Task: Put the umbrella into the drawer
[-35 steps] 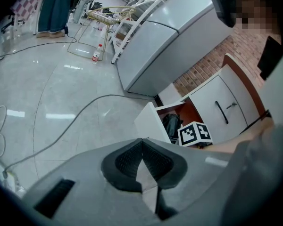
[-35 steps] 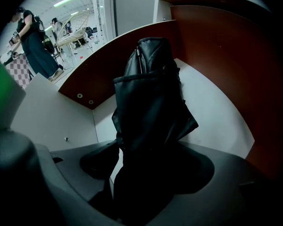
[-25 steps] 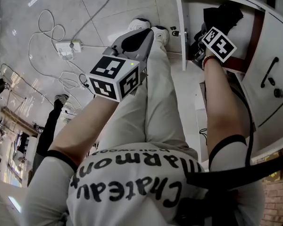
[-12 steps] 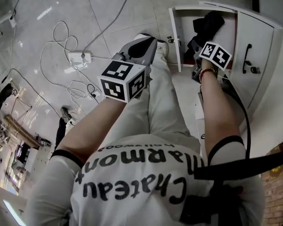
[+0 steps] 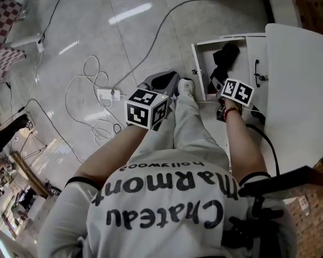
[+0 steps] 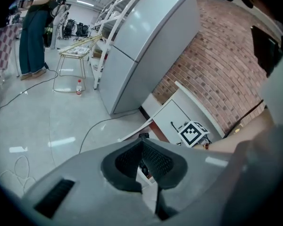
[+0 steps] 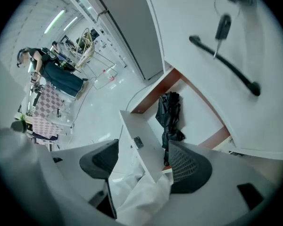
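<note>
The black folded umbrella (image 5: 225, 58) lies inside the open white drawer (image 5: 195, 71) low on the cabinet. In the right gripper view the umbrella (image 7: 170, 112) rests on the drawer floor behind the drawer's front panel (image 7: 137, 145). My right gripper (image 5: 222, 94) hovers just in front of the drawer, open, with nothing between its fingers (image 7: 144, 166). My left gripper (image 5: 168, 79) is held over the person's legs, left of the drawer, its pads pressed together on nothing (image 6: 142, 147). The right gripper's marker cube (image 6: 191, 133) shows in the left gripper view.
A cabinet door with a black handle (image 5: 257, 71) sits right of the drawer under a white top (image 5: 299, 90). A power strip (image 5: 109, 94) and white cables lie on the tiled floor at left. A tall grey cabinet (image 6: 146, 41) and a brick wall (image 6: 217, 65) stand nearby.
The view has risen and pulled back. My right gripper has drawn away from the umbrella, which stays in the drawer. The left gripper stays over the legs.
</note>
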A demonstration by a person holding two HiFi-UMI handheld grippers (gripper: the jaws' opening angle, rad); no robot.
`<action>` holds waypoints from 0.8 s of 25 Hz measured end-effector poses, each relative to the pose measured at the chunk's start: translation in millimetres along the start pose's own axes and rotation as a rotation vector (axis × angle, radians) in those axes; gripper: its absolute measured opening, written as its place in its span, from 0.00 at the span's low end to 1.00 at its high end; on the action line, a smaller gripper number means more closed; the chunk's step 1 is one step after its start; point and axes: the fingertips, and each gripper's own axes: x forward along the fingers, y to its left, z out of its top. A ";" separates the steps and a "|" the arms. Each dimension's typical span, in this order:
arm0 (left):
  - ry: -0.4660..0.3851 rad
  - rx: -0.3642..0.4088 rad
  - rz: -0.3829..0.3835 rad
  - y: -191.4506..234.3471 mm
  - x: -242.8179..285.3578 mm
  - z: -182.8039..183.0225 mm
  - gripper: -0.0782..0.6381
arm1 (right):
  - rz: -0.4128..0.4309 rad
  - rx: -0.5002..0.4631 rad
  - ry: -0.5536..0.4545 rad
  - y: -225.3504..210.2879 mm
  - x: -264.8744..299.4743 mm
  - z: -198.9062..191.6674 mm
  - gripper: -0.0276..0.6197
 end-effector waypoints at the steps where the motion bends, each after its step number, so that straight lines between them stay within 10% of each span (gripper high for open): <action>1: -0.009 0.013 -0.008 -5.6 -6.9 8.3 0.13 | 0.018 0.012 -0.023 7.9 -13.4 5.3 0.55; 20: -0.361 0.211 -0.153 -85.6 -116.1 205.9 0.13 | 0.285 -0.062 -0.512 163.8 -270.0 131.4 0.55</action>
